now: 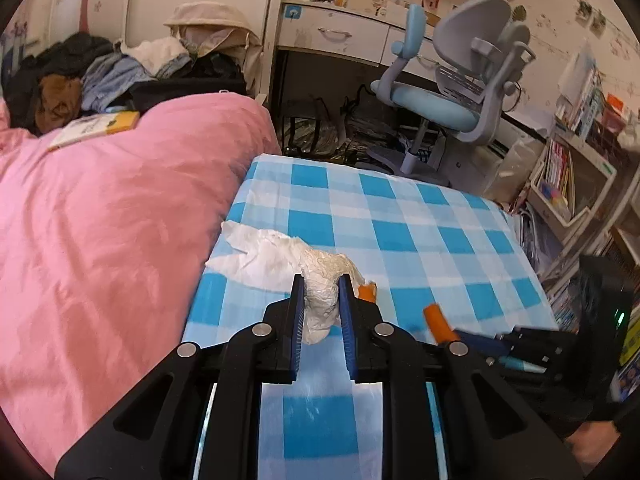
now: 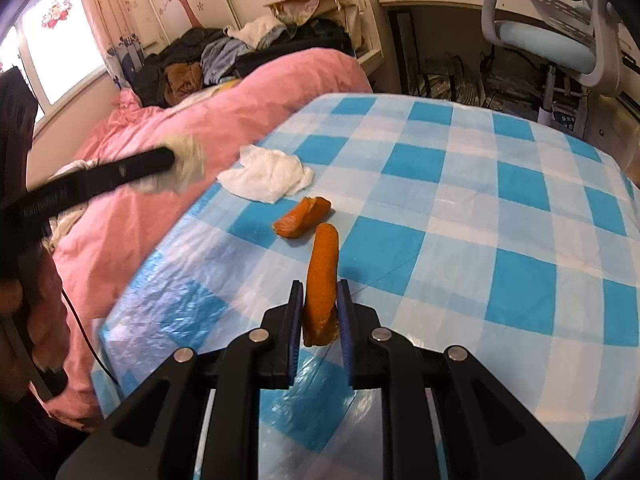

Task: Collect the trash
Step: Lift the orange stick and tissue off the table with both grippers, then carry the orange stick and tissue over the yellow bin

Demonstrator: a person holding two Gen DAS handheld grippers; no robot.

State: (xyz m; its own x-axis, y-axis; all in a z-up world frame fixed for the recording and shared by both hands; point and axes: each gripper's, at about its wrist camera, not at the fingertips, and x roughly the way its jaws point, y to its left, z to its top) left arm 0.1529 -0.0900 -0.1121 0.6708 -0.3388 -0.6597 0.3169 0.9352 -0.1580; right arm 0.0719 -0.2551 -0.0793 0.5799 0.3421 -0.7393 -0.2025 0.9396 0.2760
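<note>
1. Nearest the lens in the left wrist view, the left tool [image 1: 321, 286] is seen at the lower centre, its two blue-padded fingers [image 1: 297, 320] pressed against a crumpled white paper wad [image 1: 320, 300], which is gripped between them.
2. Just beyond that wad, a flatter white tissue [image 1: 256, 252] is seen lying on the checked worktop [image 1: 400, 232], close to its left edge.
3. An orange piece [image 1: 367, 291] is partly hidden behind the right finger of the left tool in the same view.
4. At the lower centre of the right wrist view, the right tool [image 2: 320, 294] is clamped on an orange carrot-like stick [image 2: 322, 276], which is held upright between the pads and projects past the fingertips.
5. In the left wrist view, the same stick [image 1: 438, 322] and the right tool [image 1: 464, 336] are seen blurred at the lower right.
6. A second orange piece [image 2: 302, 217] is left on the blue-and-white cloth just beyond the stick, and the white tissue [image 2: 266, 178] is seen a little farther up and to the left.
7. At the left of the right wrist view, the left tool [image 2: 172, 162] is seen blurred, with the white wad [image 2: 188, 166] at its tip, in front of the pink duvet [image 2: 160, 132].
8. A pile of clothes [image 1: 100, 72] is seen at the upper left beyond the duvet, and a blue desk chair [image 1: 452, 96] at the upper right.
</note>
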